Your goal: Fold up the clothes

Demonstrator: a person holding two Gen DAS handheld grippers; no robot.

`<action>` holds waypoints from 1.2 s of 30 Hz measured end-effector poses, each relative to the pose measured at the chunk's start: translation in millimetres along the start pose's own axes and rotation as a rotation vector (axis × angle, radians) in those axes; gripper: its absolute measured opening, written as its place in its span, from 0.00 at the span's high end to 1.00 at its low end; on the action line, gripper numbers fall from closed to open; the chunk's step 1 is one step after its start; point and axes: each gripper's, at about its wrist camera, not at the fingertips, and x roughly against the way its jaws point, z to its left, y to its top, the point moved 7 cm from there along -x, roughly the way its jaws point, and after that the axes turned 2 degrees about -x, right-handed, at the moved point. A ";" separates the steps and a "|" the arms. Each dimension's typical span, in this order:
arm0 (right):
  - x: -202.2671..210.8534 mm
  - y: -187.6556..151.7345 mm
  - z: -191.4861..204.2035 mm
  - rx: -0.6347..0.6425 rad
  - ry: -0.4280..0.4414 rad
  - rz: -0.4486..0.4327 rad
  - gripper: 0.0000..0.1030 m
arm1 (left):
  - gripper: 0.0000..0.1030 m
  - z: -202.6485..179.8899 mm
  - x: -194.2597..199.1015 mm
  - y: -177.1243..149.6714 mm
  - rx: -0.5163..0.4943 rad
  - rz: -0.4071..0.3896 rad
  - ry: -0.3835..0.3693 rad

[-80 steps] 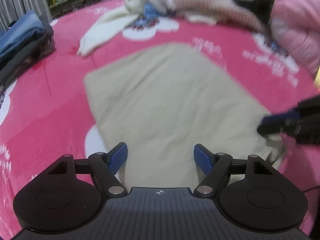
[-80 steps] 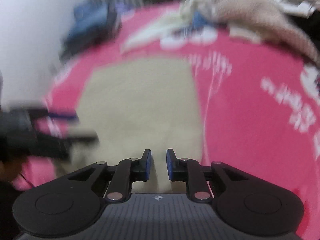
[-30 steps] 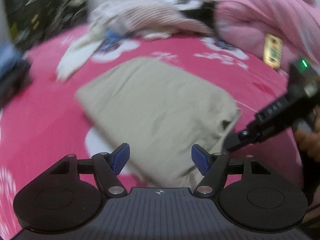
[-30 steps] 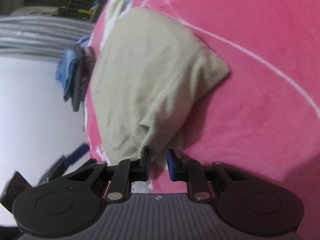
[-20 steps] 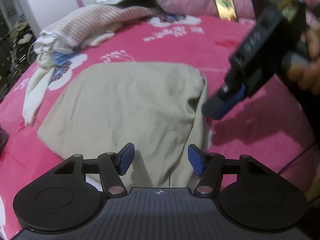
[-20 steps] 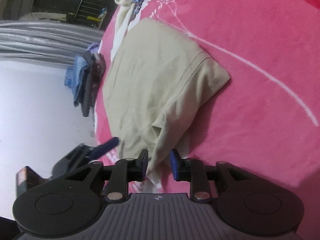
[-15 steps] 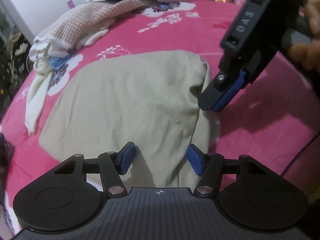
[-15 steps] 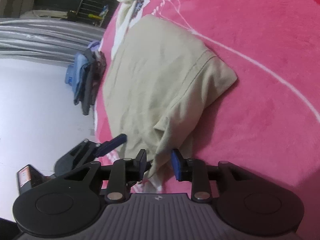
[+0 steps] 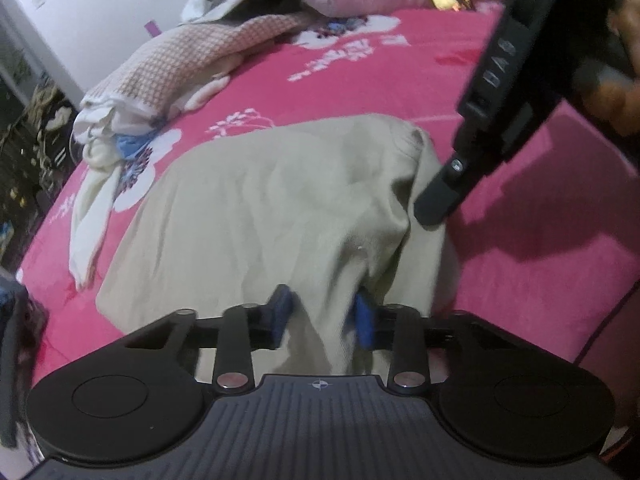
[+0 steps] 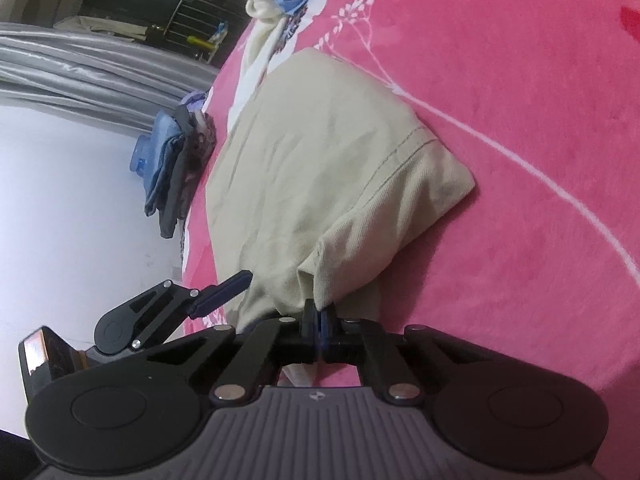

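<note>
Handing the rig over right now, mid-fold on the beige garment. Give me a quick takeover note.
Right gripper: shut on the beige garment, pinching its near corner.
Left gripper: jaws have just been closing, with a bunched fold of the same near edge between them; pads look to be on the cloth.
Garment lies partly folded on the pink bedspread; its near edge is lifted and puckered.
Folded stack of dark and blue clothes at the bed's edge; unfolded pile at the far side.
Left to do: probably carry the near edge over, flatten, then stack.
</note>
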 end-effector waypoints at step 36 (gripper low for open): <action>-8.8 -17.8 66.0 0.582 -0.135 -0.204 0.81 | 0.96 58.4 24.9 11.3 0.484 -0.152 -0.139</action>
